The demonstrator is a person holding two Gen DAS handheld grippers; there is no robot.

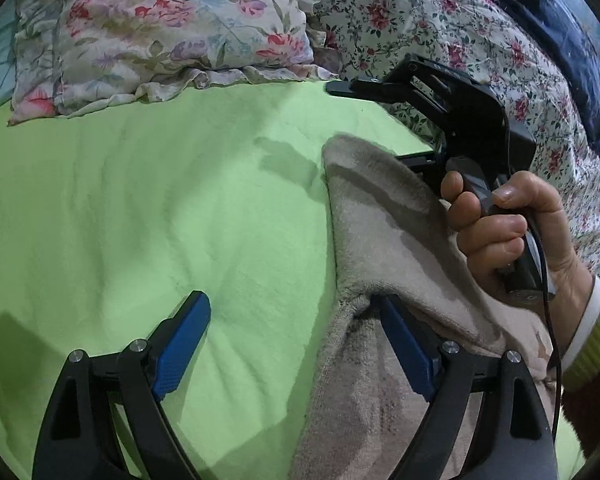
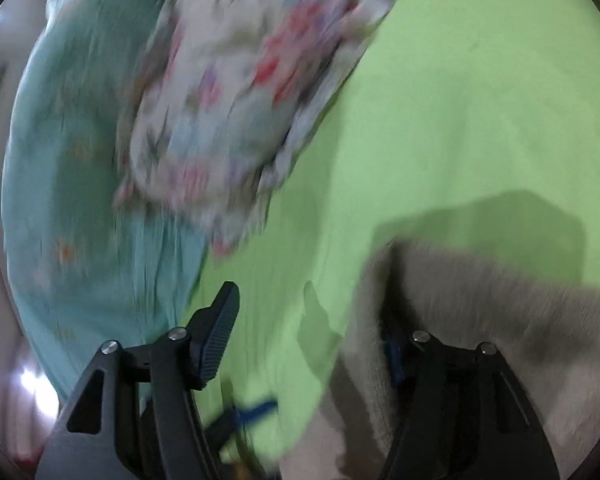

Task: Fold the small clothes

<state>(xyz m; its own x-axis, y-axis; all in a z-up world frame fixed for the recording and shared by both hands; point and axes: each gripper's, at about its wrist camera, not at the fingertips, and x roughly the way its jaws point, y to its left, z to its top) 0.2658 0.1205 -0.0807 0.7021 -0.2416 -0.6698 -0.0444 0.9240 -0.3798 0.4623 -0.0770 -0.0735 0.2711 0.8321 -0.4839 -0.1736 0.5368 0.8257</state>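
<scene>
Left wrist view: the left tool stands released, wide apart, its right finger tucked under the beige cloth, which lies rumpled on the green bed. The right hand grips its handle beside it.

Right wrist view, blurred: the right tool is likewise released, one finger buried in the cloth. No neat fold shows; most work seems left.

Both the left hand-held gripper and right hand-held gripper gape wide.

Green bed sheet, floral pillow, beige cloth
</scene>
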